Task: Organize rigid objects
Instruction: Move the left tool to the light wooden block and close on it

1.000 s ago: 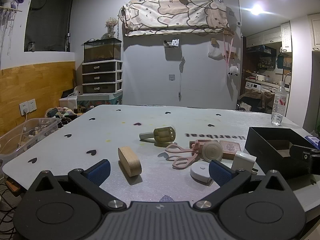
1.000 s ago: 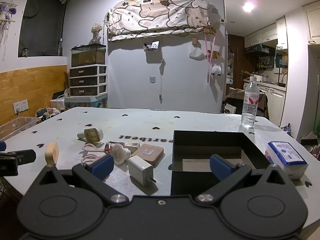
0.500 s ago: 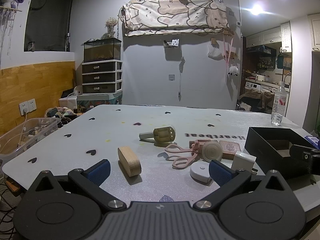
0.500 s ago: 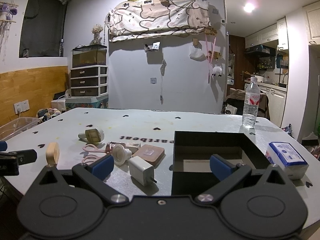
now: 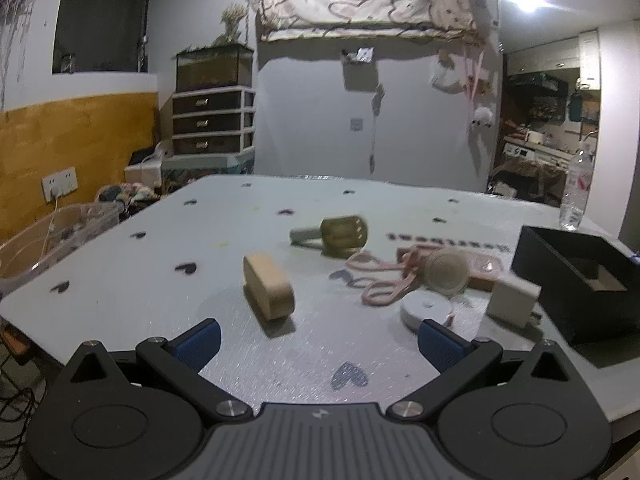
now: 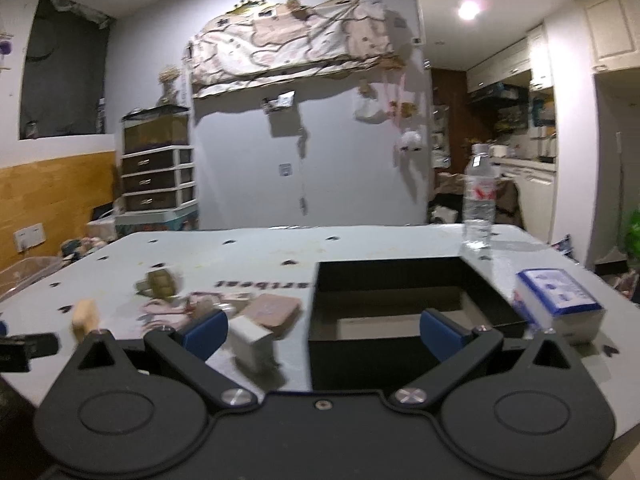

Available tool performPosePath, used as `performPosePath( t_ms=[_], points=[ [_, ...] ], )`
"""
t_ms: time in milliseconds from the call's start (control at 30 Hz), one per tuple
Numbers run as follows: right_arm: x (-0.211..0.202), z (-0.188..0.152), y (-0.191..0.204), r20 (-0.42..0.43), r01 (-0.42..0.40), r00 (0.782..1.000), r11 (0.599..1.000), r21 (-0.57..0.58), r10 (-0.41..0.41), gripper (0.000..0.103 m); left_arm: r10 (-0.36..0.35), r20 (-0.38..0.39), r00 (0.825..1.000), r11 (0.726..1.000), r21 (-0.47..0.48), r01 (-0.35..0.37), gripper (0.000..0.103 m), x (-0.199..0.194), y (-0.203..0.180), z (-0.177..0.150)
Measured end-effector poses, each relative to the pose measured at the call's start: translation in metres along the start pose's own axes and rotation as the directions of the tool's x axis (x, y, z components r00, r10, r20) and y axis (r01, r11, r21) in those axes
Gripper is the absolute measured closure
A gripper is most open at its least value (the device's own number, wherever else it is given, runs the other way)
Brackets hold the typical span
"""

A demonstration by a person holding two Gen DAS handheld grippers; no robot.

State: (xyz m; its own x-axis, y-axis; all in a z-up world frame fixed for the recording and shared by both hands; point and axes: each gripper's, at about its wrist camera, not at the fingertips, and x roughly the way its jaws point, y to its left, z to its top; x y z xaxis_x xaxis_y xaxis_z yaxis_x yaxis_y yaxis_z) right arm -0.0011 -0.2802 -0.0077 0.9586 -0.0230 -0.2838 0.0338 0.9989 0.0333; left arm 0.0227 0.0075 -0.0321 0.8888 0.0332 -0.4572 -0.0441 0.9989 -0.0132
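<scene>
This is somebody's home, a lived-in room opening onto a kitchen. A cartoon-print blanket [image 5: 360, 4] hangs high on the grey wall, and a glass tank [image 5: 215, 67] sits on a chest of plastic drawers [image 5: 212, 122] in the corner. To the right stand white kitchen cabinets [image 6: 536, 60] and cluttered shelves. A water bottle [image 6: 478, 200] stands on the surface [image 5: 132, 264], which is dotted with little black hearts.

Both views have gone blurred with motion. The left gripper [image 5: 318, 338] has edged forward toward the wooden block [image 5: 267, 285]. The right gripper [image 6: 324, 332] has tilted and advanced, its jaws now framing the white charger [image 6: 251, 342] and the black box [image 6: 404, 312].
</scene>
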Motion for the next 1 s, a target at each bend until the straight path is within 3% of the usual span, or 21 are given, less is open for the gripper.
performPosePath(
  t_ms=[200, 400, 600, 667, 800, 867, 1000],
  points=[
    [0.016, -0.001, -0.030, -0.036, 0.062, 0.997, 0.998, -0.029, -0.063, 0.000, 0.013, -0.038, 0.999, 1.000, -0.027, -0.014, 0.000, 0.021, 0.009, -0.007],
    [0.037, 0.004, -0.064, -0.016, 0.200, 0.979, 0.976, -0.083, -0.202, 0.000, 0.033, -0.027, 0.999, 0.999, -0.031, -0.034, 0.000, 0.044, 0.013, -0.010],
    [0.064, 0.013, -0.109, -0.098, 0.177, 0.979, 0.984, -0.007, -0.177, 0.001, 0.038, -0.075, 0.996, 0.998, -0.043, -0.042, 0.000, 0.072, 0.017, -0.008],
    [0.075, 0.013, -0.118, -0.126, 0.180, 0.976, 0.984, 0.012, -0.177, 0.017, 0.040, -0.095, 0.995, 0.998, -0.043, -0.044, 0.000, 0.079, 0.017, -0.011],
    [0.093, 0.012, -0.129, -0.187, 0.163, 0.970, 0.986, 0.037, -0.154, 0.033, 0.071, -0.096, 0.993, 0.997, 0.005, -0.071, 0.000, 0.088, 0.013, -0.018],
    [0.101, 0.010, -0.133, -0.205, 0.140, 0.970, 0.989, 0.043, -0.129, 0.052, 0.073, -0.088, 0.993, 0.997, -0.002, -0.073, 0.000, 0.088, 0.014, -0.019],
    [0.112, 0.009, -0.133, -0.221, 0.113, 0.970, 0.993, 0.042, -0.101, 0.071, 0.081, -0.089, 0.993, 0.996, -0.020, -0.083, 0.000, 0.094, 0.019, -0.015]
  ],
)
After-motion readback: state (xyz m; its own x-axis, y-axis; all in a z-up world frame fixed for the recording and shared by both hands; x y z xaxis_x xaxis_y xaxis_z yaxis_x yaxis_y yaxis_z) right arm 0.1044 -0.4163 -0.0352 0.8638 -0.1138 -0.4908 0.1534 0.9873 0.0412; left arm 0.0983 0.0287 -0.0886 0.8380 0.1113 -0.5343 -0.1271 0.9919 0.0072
